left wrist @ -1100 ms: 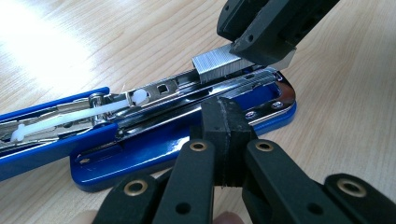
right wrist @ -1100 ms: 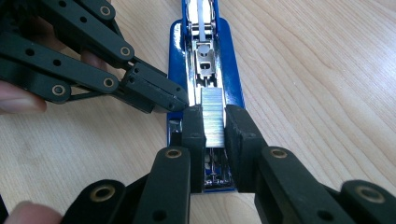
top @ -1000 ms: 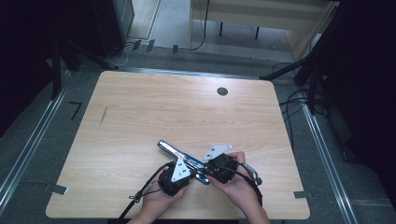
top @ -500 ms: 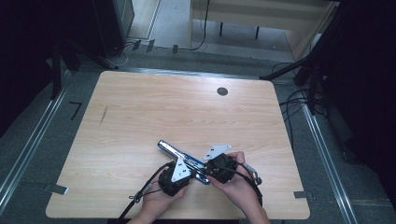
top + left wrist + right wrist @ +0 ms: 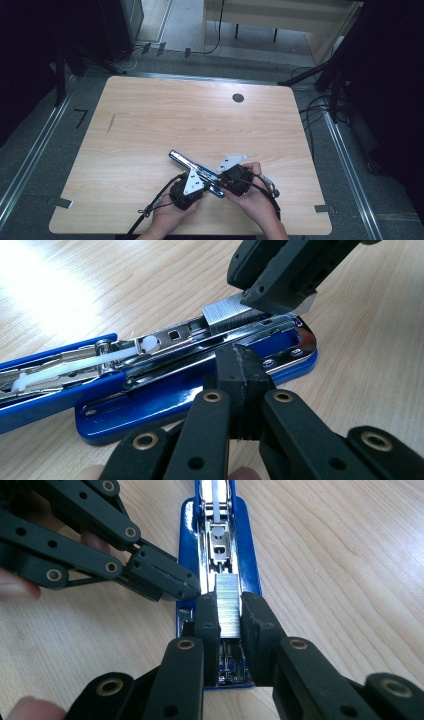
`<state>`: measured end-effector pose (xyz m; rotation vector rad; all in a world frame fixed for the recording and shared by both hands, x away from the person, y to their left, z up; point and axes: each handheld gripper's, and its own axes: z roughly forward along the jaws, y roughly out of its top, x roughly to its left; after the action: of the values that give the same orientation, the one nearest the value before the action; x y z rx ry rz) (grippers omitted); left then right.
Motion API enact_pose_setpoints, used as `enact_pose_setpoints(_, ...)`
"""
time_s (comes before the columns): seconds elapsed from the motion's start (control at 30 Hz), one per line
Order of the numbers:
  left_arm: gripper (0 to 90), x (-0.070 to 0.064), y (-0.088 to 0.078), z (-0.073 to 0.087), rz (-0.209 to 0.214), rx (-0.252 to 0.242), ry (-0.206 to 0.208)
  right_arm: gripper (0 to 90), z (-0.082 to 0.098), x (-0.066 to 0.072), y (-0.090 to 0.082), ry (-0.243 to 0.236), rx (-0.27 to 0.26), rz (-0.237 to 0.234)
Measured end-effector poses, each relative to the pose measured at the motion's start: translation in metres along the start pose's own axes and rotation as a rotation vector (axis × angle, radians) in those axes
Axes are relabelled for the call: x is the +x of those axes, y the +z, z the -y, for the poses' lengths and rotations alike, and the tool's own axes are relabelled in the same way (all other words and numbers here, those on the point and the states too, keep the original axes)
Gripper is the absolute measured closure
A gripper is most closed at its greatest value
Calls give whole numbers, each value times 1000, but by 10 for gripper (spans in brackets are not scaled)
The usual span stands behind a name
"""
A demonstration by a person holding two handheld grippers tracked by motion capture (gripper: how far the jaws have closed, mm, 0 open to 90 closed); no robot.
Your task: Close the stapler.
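— Over the open blue stapler [image 5: 220,555], near the table's [image 5: 150,115] front edge: lay a staple strip [image 5: 228,605], clamped between the right gripper's [image 5: 229,612] jaws.

— And beside that stapler?

— Pressed against its base: left gripper [image 5: 243,385], jaws together, gripping nothing.

Stapler [image 5: 197,172]: blue, glossy, opened flat on table [image 5: 150,125], near its front edge, laid diagonally. Chrome magazine channel [image 5: 175,337] exposed, white pusher [image 5: 75,365] seen inside. Base pressed at side by shut left gripper [image 5: 240,385].

Staple strip [image 5: 227,605]: silver block, held upright between pads of right gripper [image 5: 229,612], positioned over stapler's channel at front end, aligned lengthwise with it.
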<state>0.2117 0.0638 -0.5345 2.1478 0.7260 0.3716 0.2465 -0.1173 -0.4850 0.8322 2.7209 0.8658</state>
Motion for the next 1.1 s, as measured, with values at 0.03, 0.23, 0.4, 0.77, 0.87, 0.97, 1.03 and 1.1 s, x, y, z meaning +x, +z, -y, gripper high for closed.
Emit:
enact_pose_setpoints(0.03, 900, 0, 0, 0, 0, 0, 1, 799, 0, 0, 0, -1, -2, -1)
enact_pose_setpoints(0.23, 900, 0, 0, 0, 0, -1, 1, 799, -2, 1, -6, 2, -18, -11)
enact_pose_setpoints(0.4, 900, 0, 0, 0, 0, 0, 1, 799, -2, 1, -3, 6, -7, -17)
enact_pose_setpoints(0.77, 900, 0, 0, 0, 0, 0, 0, 799, 0, -1, -1, 25, 1, -25)
enact_pose_setpoints(0.87, 900, 0, 0, 0, 0, 0, 1, 798, 0, -1, -1, 23, 5, -22)
enact_pose_setpoints(0.97, 900, 0, 0, 0, 0, 0, 1, 798, 0, -1, -1, 23, 3, -20)
enact_pose_setpoints(1.03, 900, 0, 0, 0, 0, 0, 1, 798, 0, -1, -1, 23, 1, -19)
enact_pose_setpoints(1.1, 900, 0, 0, 0, 0, 0, 1, 798, 0, -1, -2, 20, 0, -18)
